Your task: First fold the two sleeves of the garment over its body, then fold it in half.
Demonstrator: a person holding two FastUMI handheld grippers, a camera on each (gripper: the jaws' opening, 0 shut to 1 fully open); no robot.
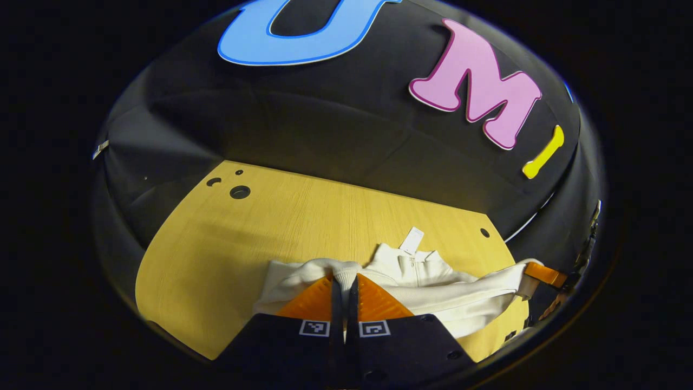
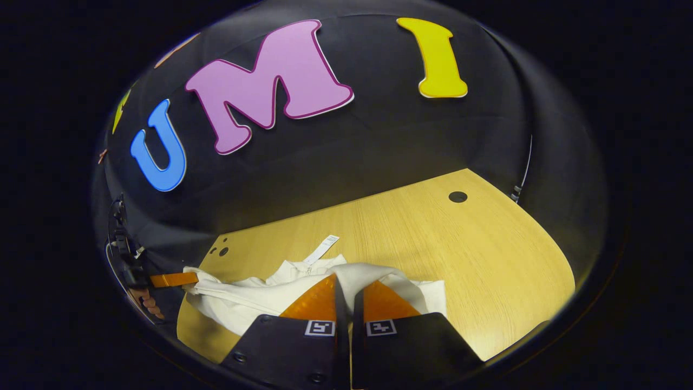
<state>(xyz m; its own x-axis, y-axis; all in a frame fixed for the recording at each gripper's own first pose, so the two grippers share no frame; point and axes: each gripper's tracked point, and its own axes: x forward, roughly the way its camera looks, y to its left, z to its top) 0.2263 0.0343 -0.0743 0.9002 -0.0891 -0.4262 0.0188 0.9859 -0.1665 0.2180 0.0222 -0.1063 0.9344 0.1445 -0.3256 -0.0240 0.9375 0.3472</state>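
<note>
Cream knit fabric is pinched between the closed fingers of the left gripper (image 1: 345, 281), which grasps the ribbed cuff of one sleeve (image 1: 303, 273) and holds it raised above the garment (image 1: 433, 290). In the right gripper view, the right gripper (image 2: 345, 287) is likewise clamped tight on the other sleeve (image 2: 390, 281), its fingers nearly meeting with a fold of cloth between them. The garment, a pale zip-neck top, lies bunched near the front edge of the wooden table (image 1: 281, 222), its collar (image 1: 414, 260) turned toward the back edge and a white tag (image 1: 411, 240) sticking up from the neck. Several round holes (image 1: 240, 192) mark the table's far corners. Beyond the table hangs the booth's black cloth wall (image 1: 325, 124).
</note>
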